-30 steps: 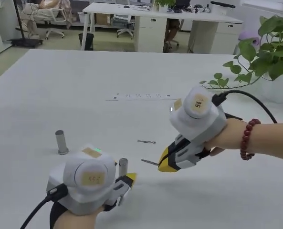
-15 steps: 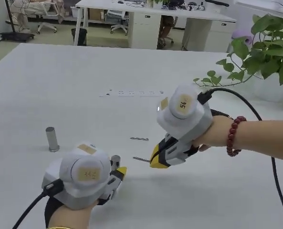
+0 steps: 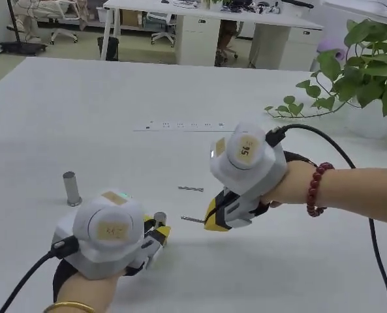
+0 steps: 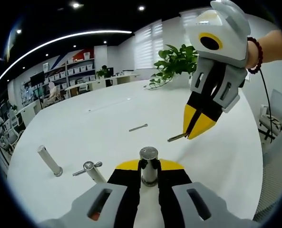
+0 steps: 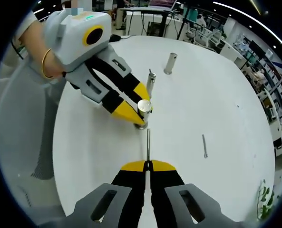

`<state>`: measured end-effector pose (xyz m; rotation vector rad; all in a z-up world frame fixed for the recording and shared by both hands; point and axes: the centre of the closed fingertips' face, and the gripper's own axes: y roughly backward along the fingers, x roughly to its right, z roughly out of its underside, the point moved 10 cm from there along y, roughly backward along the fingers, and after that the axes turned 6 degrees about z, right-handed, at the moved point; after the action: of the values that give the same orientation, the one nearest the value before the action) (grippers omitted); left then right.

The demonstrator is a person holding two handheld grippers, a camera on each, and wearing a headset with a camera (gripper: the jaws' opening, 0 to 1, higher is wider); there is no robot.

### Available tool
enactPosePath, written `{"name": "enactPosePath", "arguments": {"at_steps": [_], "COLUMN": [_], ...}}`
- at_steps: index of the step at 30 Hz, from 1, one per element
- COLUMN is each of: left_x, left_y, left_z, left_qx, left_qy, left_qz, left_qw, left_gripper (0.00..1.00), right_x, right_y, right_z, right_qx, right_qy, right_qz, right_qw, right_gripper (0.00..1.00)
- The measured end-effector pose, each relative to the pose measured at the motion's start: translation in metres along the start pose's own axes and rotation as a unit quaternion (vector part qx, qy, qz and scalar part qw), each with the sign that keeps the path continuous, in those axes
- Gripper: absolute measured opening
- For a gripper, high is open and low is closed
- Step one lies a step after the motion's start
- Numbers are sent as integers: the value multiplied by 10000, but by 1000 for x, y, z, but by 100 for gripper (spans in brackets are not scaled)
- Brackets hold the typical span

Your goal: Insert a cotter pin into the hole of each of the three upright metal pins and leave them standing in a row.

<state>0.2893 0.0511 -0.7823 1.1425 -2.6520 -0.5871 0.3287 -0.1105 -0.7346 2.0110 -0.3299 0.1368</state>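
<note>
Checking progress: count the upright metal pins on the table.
3. The first pin is clamped in the left gripper; the second pin stands beside it with a cotter pin through its top; the third pin stands alone farther left on the table.

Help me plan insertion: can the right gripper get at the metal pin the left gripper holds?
Probably yes: the right gripper aims its cotter pin at that metal pin, bare table between.

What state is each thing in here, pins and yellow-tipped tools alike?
Left gripper: shut on held metal pin.
Right gripper: shut on gripped cotter pin.
Second metal pin: standing, fitted cotter pin through it.
Far metal pin: standing free.
Loose cotter pin: lying on table.
</note>
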Motion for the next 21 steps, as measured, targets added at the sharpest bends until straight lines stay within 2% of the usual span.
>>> {"name": "enactPosePath", "arguments": {"at_steps": [2,11,18,21], "left_x": [0,4,11,13], "left_y": [1,5,7,7], "left_z": [1,3,4,4], "left_qx": [35,58,78,92], "left_qy": [86,-171,-394,-373], "left_qz": [139,640,1064,1187], "left_qw": [9999,9978,9935,9922], "left_gripper": [11,11,10,10], "right_x": [1,2,-4,-6], "right_y": [1,5,7,8], "right_z": [-1,-5,-5,-5], "right_qx": [8,-100,-239,-295], "right_qy": [12,321,649,781], "right_qz": [8,19,-79,-113], "right_qw": [10000,9994,9976,9964], "right_gripper": [3,3,3,3]}}
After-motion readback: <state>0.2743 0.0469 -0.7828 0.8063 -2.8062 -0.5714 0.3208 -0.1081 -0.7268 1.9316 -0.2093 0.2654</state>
